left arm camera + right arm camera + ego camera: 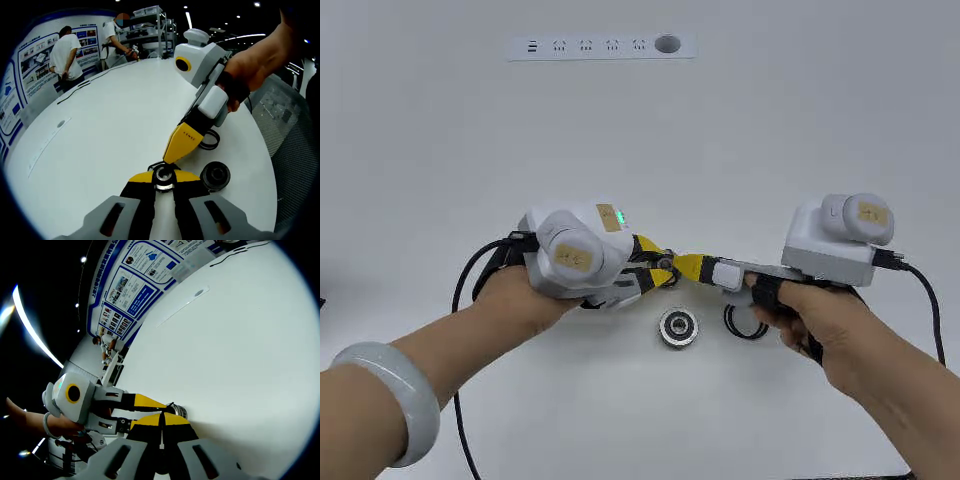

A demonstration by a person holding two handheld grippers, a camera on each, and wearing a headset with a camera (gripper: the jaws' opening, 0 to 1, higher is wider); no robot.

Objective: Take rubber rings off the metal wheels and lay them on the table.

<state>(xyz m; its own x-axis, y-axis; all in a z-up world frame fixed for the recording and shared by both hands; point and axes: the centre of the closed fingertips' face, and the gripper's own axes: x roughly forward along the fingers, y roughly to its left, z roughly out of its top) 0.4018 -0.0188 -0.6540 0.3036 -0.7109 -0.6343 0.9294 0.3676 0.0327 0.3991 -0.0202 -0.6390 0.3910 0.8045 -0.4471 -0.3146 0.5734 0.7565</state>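
evidently mid-strip: left gripper (655,272) clamped on a small silver metal wheel (163,176). right gripper (692,266) had its jaws drawn together at the wheel's thin black rubber ring (154,165); whether the ring sat between them couldn't be told. next move likely: peel outward, lay it by the loose black rings (745,322) on the white table (620,140). a second wheel (678,327) lay near them, ring status unclear.

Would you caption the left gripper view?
Left gripper holds a metal wheel; right gripper pinches its rubber ring.
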